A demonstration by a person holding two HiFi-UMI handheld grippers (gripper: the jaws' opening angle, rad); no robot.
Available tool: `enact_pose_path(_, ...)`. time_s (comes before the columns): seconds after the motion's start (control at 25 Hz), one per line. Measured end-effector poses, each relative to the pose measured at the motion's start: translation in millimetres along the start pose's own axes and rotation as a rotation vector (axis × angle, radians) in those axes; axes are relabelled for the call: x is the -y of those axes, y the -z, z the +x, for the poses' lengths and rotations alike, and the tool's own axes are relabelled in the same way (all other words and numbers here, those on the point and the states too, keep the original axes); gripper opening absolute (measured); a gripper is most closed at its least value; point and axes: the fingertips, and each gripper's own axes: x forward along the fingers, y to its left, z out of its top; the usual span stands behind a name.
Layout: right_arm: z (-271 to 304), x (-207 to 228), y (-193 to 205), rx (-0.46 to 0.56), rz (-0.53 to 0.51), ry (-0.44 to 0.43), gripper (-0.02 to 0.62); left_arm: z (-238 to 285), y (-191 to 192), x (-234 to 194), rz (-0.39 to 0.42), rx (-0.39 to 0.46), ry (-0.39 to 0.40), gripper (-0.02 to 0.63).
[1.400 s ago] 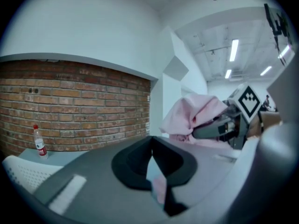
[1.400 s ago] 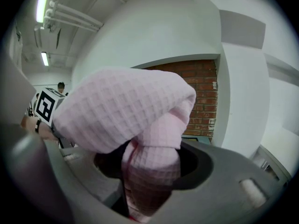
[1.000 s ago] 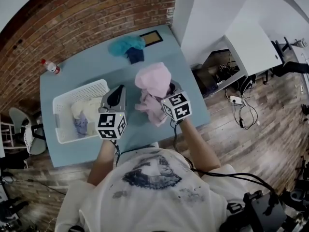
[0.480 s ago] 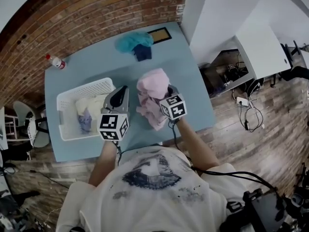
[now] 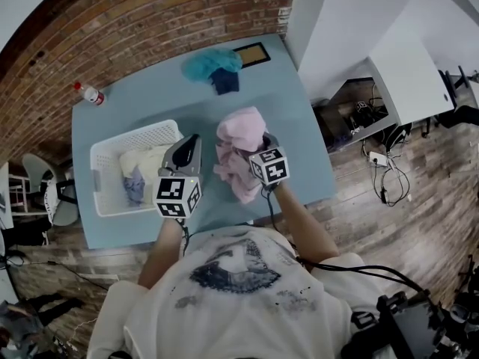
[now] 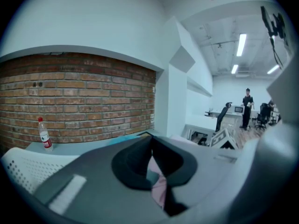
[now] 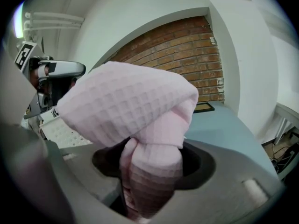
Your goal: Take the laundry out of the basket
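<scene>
On the pale blue table, the pink waffle-weave cloth is already out of the white perforated plastic basket and sits to its right, gathered in the right gripper. That gripper's jaws clamp a thick twist of the fabric, and the rest billows over them in the right gripper view. Compared with a second ago, the bundle hangs lower and looks more bunched, with its lower folds seemingly reaching the table top. I judge this piece is being set down, so letting go of it is probably the next move.

The left gripper stands where it did, by the basket's right rim, with its jaws drawn together on nothing. The pink sliver in its own view is the cloth beyond.

A cream cloth and a small lilac cloth remain in the basket as before, so the task is only partly done. A teal cloth and a dark blue cloth already lie at the table's far end.
</scene>
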Motion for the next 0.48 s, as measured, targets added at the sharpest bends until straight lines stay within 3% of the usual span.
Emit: enact_pose_path(0.48, -3, 12, 1, -0.025, 0.017, 0.061, 0.37, -3, 3, -1, -0.012, -0.002, -0.008, -0.008)
